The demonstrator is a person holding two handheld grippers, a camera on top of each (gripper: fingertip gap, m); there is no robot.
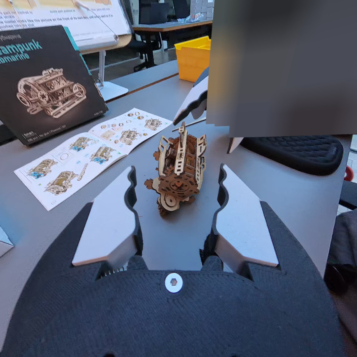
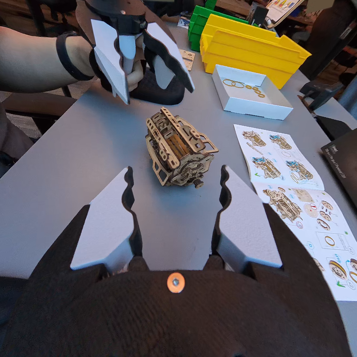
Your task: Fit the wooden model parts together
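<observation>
1. The pale laser-cut wooden model (image 2: 178, 149) lies free at the middle of the grey table (image 2: 77, 144).
2. My left gripper (image 1: 176, 185) and right gripper (image 2: 176, 185) flank the model, both spread wide and empty.
3. Risk: I judge a hard squeeze could snap its thin frames.

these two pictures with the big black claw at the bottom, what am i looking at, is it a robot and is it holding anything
No robot: a person holds a two-finger gripper in each hand, with a camera on each looking along its fingers. One picture is from the left gripper, the other from the right gripper. Both are open and hold nothing. The other gripper shows beyond the model in each view. Between them, on the grey table, sits a part-built wooden model. Beside it lie an open instruction booklet, the kit box, a white tray of rubber bands and yellow bins.
</observation>
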